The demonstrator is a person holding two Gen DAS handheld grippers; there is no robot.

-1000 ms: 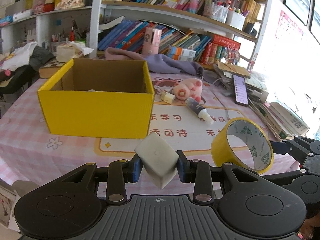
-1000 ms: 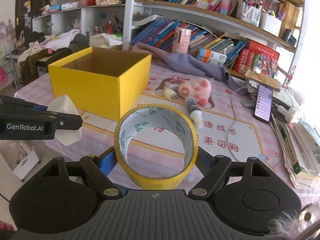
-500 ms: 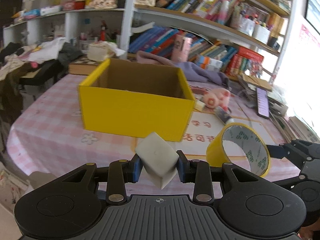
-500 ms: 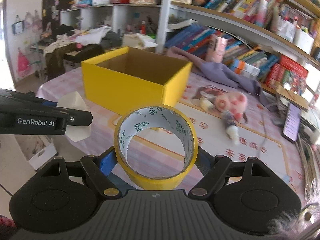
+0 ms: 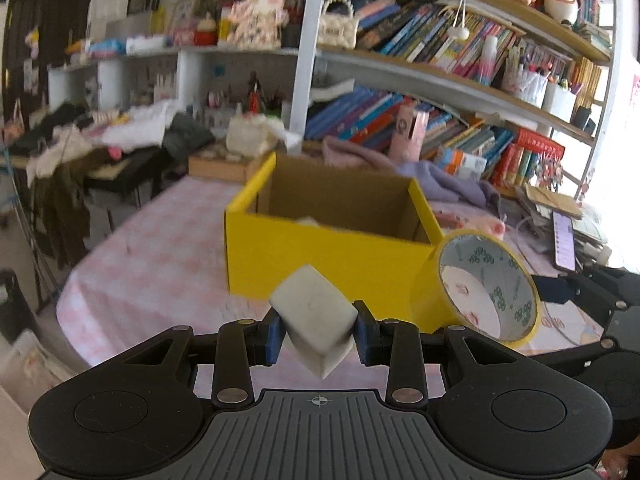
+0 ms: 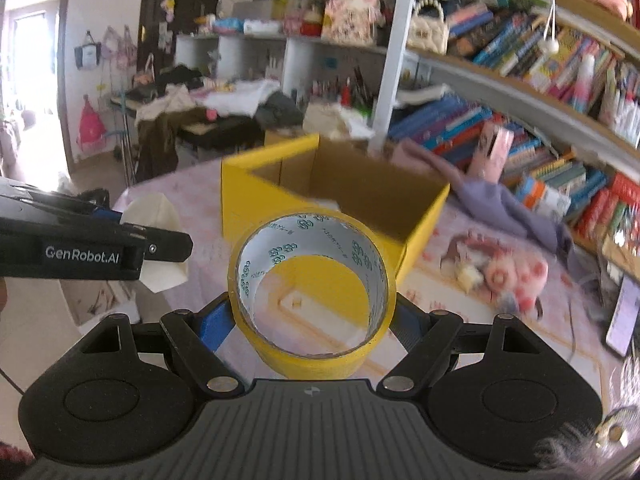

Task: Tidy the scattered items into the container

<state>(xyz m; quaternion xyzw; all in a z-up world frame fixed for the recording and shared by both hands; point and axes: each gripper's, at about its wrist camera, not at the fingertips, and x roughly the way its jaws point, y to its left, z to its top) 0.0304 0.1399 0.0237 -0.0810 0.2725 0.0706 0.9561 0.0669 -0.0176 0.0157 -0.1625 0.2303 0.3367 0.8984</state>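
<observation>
My left gripper point(image 5: 316, 336) is shut on a white eraser block point(image 5: 312, 314), held tilted in the air in front of the open yellow cardboard box point(image 5: 328, 256). My right gripper point(image 6: 312, 320) is shut on a yellow tape roll point(image 6: 312, 344), held in front of the box point(image 6: 256, 196). The tape roll also shows in the left wrist view point(image 5: 480, 284) at right. The left gripper and eraser point(image 6: 156, 220) show at left in the right wrist view. Something white lies inside the box.
A pink plush toy point(image 6: 508, 272) and a small bottle lie on the pink checked tablecloth point(image 5: 152, 264) right of the box. A phone point(image 5: 563, 240) and stacked papers lie at the far right. Bookshelves point(image 5: 440, 80) stand behind; a cluttered desk stands at left.
Both grippers have swung leftward and back with their loads; the box now appears further right and farther away in both views. Both grips are unchanged.
</observation>
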